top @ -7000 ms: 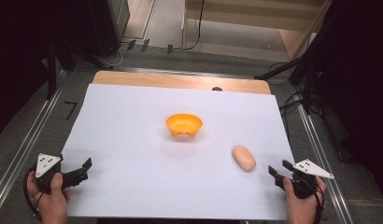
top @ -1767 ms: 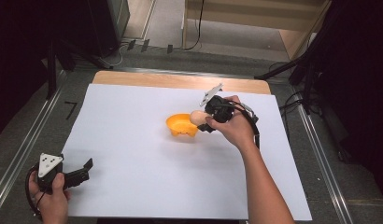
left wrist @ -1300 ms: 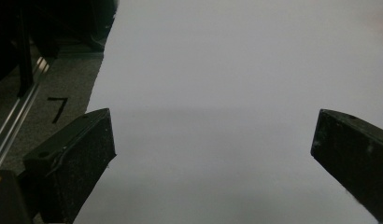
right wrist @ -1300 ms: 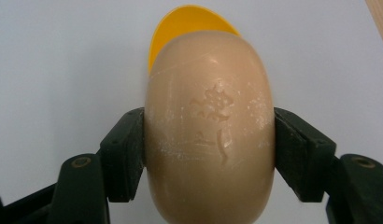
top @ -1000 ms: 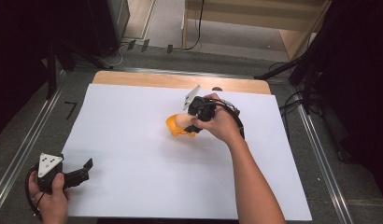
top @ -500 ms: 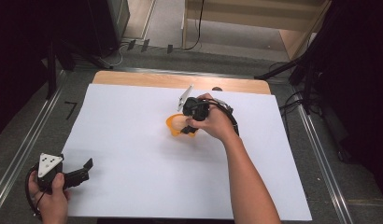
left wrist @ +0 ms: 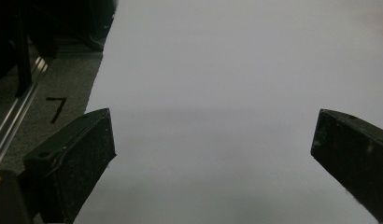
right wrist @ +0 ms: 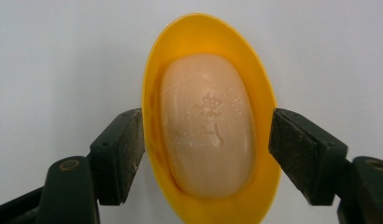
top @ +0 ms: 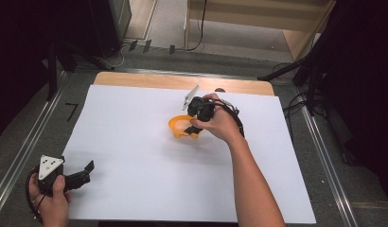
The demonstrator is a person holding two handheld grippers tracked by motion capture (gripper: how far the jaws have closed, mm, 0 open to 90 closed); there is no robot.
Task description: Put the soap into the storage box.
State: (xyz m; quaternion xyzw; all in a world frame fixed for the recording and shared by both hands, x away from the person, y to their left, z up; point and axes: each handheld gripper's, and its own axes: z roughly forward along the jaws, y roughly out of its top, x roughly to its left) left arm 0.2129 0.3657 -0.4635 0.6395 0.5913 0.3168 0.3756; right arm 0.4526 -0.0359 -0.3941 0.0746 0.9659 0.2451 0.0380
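Peach soap bar (right wrist: 206, 126) now lying in yellow dish (right wrist: 154, 93), right tongs (right wrist: 206, 156) just opened off it, left tongs (left wrist: 213, 154) gaping, unmoved.

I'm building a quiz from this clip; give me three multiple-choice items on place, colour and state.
1. Where does the soap bar lie?
A. in the dish
B. on the bare paper
C. in the left gripper

2. What colour is the dish?
A. blue
B. orange-yellow
C. green

3. How does the right gripper stand?
A. clamped on the soap
B. open, jaws either side of the dish
C. resting far from the dish

Answers: 1 A, the bar sits inside the rim; 2 B, plain in the right gripper view; 3 B, the jaws have just been opening and the pads stand clear of the bar.
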